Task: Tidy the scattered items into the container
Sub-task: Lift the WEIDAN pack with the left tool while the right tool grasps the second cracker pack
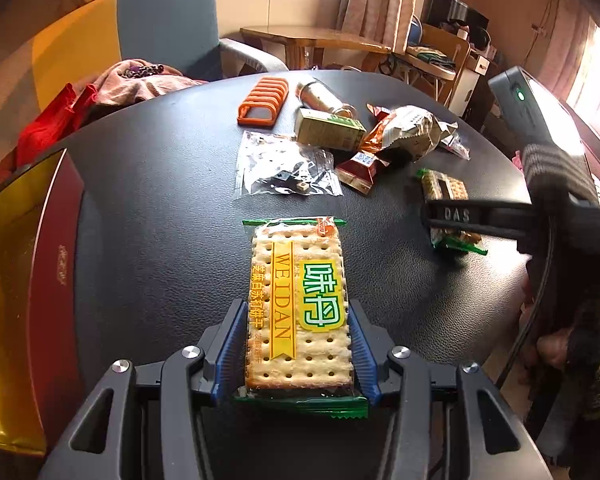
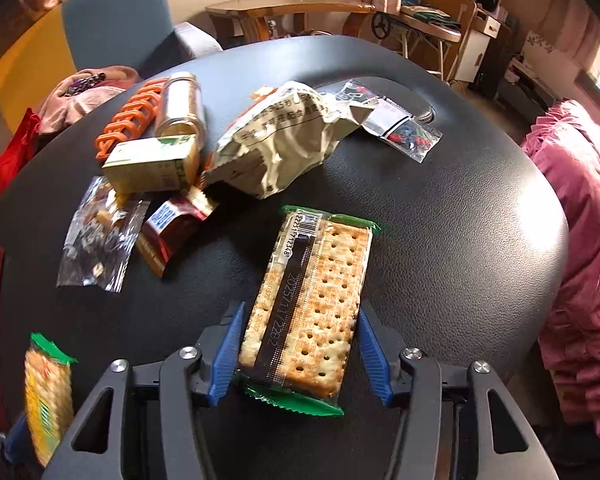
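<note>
My left gripper (image 1: pixel 298 340) is shut on a cracker packet (image 1: pixel 298 300) with a yellow and green label, held just over the black table (image 1: pixel 160 240). My right gripper (image 2: pixel 300 340) straddles a second cracker packet (image 2: pixel 312 304) that lies label-down; its left pad touches the packet, its right pad stands a little off it. That gripper and packet show in the left wrist view (image 1: pixel 446 216). The red and gold container (image 1: pixel 16 300) lies at the table's left edge. The left-held packet shows in the right wrist view (image 2: pixel 46 392).
Scattered at the far side: an orange rack (image 1: pixel 262 102), a jar (image 2: pixel 180 104), a green-yellow carton (image 2: pixel 152 166), a crumpled snack bag (image 2: pixel 276 140), a red sachet (image 2: pixel 172 228), and clear bags (image 1: pixel 284 168) (image 2: pixel 396 128). A blue chair (image 1: pixel 168 20) stands behind.
</note>
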`<control>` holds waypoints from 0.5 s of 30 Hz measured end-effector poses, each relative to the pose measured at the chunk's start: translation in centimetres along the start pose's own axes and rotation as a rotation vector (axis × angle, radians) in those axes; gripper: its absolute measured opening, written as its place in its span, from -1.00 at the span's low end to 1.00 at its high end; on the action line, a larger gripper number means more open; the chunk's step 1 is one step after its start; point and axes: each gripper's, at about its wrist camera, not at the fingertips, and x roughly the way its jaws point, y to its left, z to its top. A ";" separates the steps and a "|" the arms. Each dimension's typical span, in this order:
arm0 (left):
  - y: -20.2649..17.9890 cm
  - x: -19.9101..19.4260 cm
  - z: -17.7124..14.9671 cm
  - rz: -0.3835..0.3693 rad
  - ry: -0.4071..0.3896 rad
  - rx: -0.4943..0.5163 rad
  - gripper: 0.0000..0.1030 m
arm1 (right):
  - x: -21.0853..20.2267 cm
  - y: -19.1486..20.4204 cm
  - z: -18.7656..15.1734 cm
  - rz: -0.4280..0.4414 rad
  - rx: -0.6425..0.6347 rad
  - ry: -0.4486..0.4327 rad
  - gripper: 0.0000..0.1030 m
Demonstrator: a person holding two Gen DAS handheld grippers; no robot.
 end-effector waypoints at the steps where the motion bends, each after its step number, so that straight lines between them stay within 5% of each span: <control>1: 0.1 -0.2 -0.1 0.001 -0.003 -0.005 -0.03 | -0.2 0.0 -0.3 0.008 -0.006 -0.006 -0.01; 15: 3.0 -4.1 -0.7 0.046 -0.090 -0.087 -0.03 | -3.6 4.1 -3.7 0.104 -0.149 -0.078 -0.06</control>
